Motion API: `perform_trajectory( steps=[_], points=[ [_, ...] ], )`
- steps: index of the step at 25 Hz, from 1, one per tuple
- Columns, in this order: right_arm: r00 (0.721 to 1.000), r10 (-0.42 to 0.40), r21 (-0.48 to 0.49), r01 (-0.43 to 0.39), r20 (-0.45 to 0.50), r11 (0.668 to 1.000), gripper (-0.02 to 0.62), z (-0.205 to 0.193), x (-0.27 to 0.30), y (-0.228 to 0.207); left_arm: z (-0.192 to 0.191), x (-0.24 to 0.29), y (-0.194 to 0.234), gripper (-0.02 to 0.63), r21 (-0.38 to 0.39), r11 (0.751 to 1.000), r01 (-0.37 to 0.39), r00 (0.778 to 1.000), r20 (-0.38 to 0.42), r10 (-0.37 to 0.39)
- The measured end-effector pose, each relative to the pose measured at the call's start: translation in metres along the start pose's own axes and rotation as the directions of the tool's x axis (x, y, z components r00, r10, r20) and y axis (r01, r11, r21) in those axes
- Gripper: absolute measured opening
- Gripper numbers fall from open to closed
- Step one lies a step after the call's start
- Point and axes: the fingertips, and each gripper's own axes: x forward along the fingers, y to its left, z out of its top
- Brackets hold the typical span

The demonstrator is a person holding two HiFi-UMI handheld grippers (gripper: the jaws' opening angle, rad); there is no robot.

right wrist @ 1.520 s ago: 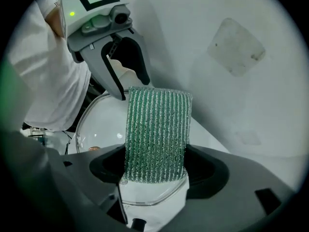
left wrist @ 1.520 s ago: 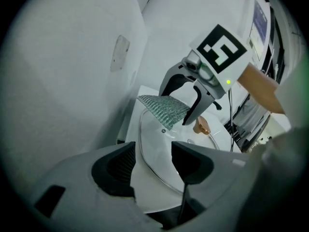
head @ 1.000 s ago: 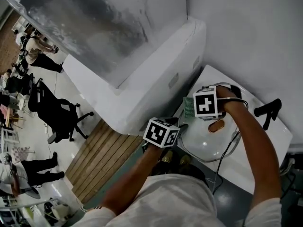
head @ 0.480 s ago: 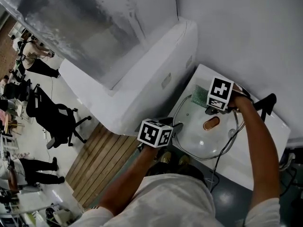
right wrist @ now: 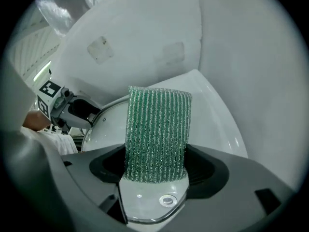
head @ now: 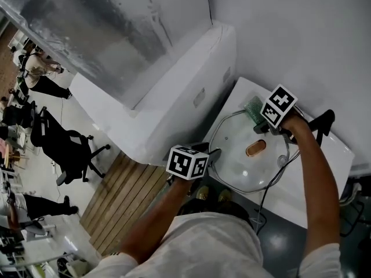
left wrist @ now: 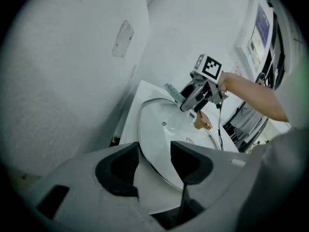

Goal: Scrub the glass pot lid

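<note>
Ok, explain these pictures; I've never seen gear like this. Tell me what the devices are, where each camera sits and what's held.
No robot here: a person holds a two-jaw gripper in each hand; the marker cubes belong to them. The head view comes from a camera on the person's head, looking down. The other two ride on the grippers, looking along their jaws. On the white counter lies a glass pot lid with a brown handle. The right gripper is clamped on a green scouring pad at the lid's far side. The left gripper has its jaws apart at the lid's near rim.
</note>
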Motion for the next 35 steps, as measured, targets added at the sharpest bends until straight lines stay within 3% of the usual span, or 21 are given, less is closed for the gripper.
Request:
perform_trajectory(
  steps=[5, 11, 16, 21, 27, 35],
  points=[
    [0.994, -0.051, 0.017, 0.049, 0.092, 0.999, 0.348, 0.008, -0.015, -0.001, -0.001, 0.0, 0.0, 0.218, 0.0, 1.0, 0.001, 1.0, 0.005, -0.001],
    [0.991, -0.084, -0.17, 0.101, 0.104, 0.98, 0.348, 0.027, -0.048, 0.048, 0.001, 0.001, -0.001, 0.218, 0.001, 1.0, 0.007, 1.0, 0.013, -0.007],
    [0.99, -0.134, -0.37, 0.139, 0.039, 0.919, 0.348, 0.027, -0.051, 0.103, -0.001, 0.001, -0.001, 0.218, 0.004, 1.0, 0.009, 1.0, 0.018, -0.009],
    [0.979, -0.203, -0.494, 0.182, 0.011, 0.85, 0.348, 0.029, -0.04, 0.141, 0.0, -0.001, 0.0, 0.218, 0.014, 1.0, 0.003, 1.0, 0.027, -0.004],
    [0.978, -0.185, -0.427, 0.209, 0.096, 0.88, 0.348, 0.038, -0.018, 0.162, 0.0, -0.001, -0.001, 0.218, 0.029, 1.0, -0.009, 0.999, 0.042, 0.008],
    [0.985, -0.137, -0.341, 0.164, 0.102, 0.926, 0.348, 0.026, 0.01, 0.174, 0.001, -0.002, -0.001, 0.218, 0.041, 0.999, -0.025, 0.998, 0.055, 0.022]
  ],
)
